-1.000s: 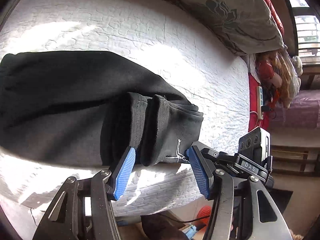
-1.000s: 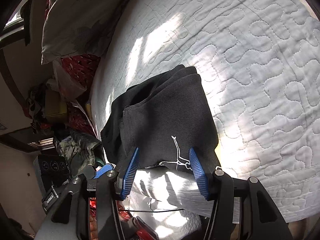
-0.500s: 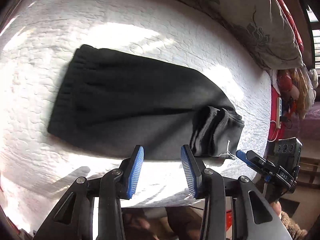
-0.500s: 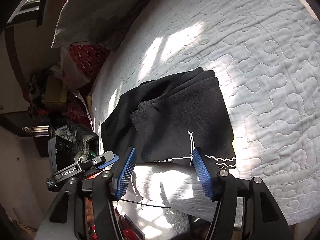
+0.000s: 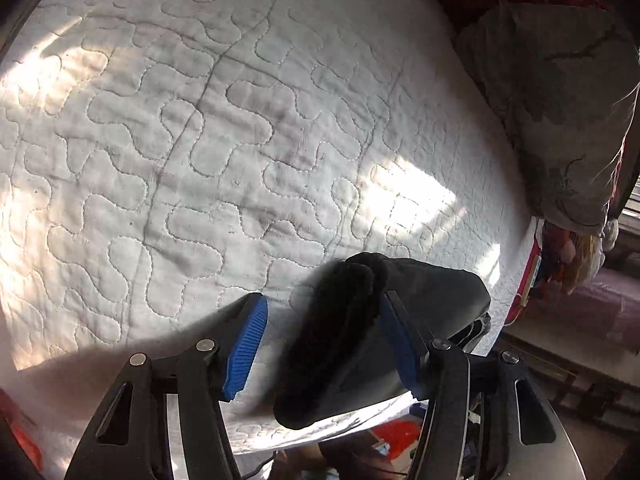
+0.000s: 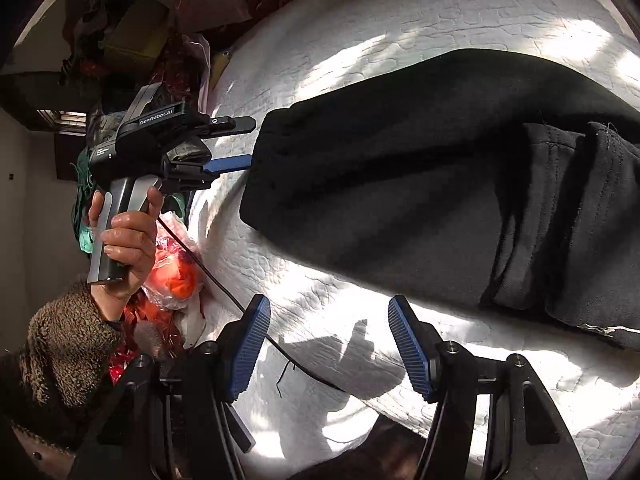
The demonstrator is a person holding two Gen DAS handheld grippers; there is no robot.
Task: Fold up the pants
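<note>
The black pants (image 6: 380, 168) lie folded lengthwise on the white quilted bed (image 6: 360, 340), with the leg cuffs (image 6: 580, 220) doubled back over them at the right. My left gripper (image 6: 248, 142) is at the waistband end on the left. In the left wrist view the waistband (image 5: 332, 340) sits between the fingers of my left gripper (image 5: 324, 300). Its jaws are opening: the cloth lies against the right pad, and the left pad (image 5: 246, 348) stands clear of it. My right gripper (image 6: 329, 304) hangs open over the bed's near edge with nothing in it.
A grey patterned pillow (image 5: 560, 100) lies at the bed's far right. A person's hand (image 6: 124, 240) in a fuzzy brown sleeve holds the left gripper's handle, and its cable (image 6: 224, 292) trails across the bed edge. An orange-red bag (image 6: 176, 272) and clutter crowd the bedside floor.
My left gripper swung from the cuff end to the waistband end, narrowed, then widened around the waistband. My right gripper drew back from the cuffs and rolled; the cuffs now lie to its right.
</note>
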